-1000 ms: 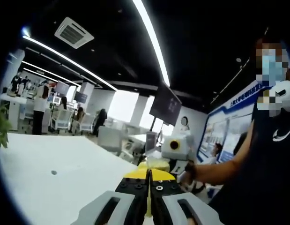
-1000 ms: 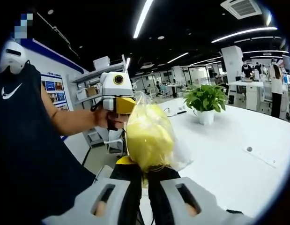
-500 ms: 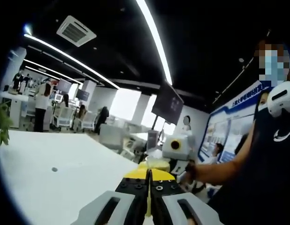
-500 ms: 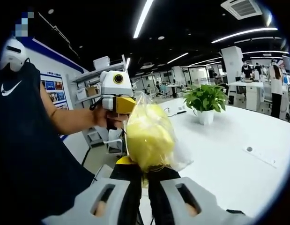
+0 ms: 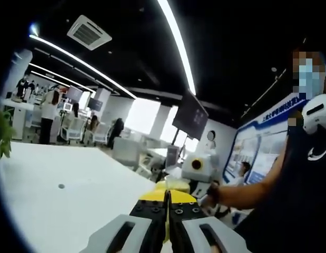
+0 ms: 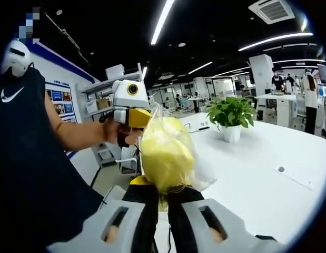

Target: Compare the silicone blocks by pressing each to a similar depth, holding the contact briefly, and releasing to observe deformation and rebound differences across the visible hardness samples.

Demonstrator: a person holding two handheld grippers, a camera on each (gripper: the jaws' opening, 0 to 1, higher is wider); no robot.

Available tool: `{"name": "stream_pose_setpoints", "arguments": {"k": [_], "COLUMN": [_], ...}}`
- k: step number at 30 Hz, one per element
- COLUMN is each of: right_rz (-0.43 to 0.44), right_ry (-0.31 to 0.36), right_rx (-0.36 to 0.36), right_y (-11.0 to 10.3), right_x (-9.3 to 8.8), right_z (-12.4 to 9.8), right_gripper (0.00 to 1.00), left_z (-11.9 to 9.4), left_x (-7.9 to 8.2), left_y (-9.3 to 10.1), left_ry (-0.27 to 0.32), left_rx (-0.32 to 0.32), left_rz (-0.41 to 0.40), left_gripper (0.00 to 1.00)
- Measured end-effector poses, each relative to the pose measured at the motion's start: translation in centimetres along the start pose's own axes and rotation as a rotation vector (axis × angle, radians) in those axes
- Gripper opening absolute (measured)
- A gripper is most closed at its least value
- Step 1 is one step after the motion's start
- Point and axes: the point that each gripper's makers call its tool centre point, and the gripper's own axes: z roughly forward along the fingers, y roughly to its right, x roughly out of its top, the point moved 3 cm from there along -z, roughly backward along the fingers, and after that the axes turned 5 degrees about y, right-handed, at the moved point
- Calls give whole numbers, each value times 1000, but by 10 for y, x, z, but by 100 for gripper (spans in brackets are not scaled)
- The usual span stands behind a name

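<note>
My right gripper point(image 6: 161, 203) had its jaws pinched onto the gathered neck of a clear plastic bag point(image 6: 197, 176), and the yellow silicone block point(image 6: 165, 153) inside it stood straight above the jaw tips, toward twelve o'clock in the right gripper view. The bag hung in the air, above and short of the white table point(image 6: 257, 179), whose top spread from three to five o'clock with a potted plant point(image 6: 231, 113) on it at about two o'clock.

My left gripper point(image 5: 167, 203) had its jaws drawn together edge to edge. I could not tell whether they nipped anything; a bit of the yellow block showed just past their tips. In the right gripper view the left gripper sat at about eleven o'clock of the block, just behind it, held in my hand point(image 6: 120, 134).

I judged that the pressing itself had not begun: the sample was bagged and held aloft between both tools, with no flat support under it, and no other hardness samples in sight. The next move, as I read it, called for either setting the bag down on the table or steadying it with one gripper while the other closed on the block to a modest, repeatable depth.
</note>
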Motion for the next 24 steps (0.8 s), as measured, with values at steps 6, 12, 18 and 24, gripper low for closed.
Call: {"name": "stream_pose_setpoints", "arguments": {"k": [6, 12, 18, 24], "right_rz": [13, 10, 24, 16], "right_ry": [-4, 15, 25, 66], "right_rx": [-7, -24, -23, -26], "right_y": [1, -2, -1, -1], "right_x": [1, -4, -6, -1], "right_z": [0, 1, 1, 1], "right_gripper": [1, 3, 5, 7], "left_z": [0, 0, 0, 1], "left_x": [1, 0, -4, 2], "left_y": [-1, -2, -2, 2], "left_ry": [-5, -3, -6, 10], "left_rx": [12, 21, 25, 11], "left_rz": [5, -26, -10, -12], "left_gripper": [0, 0, 0, 0]}}
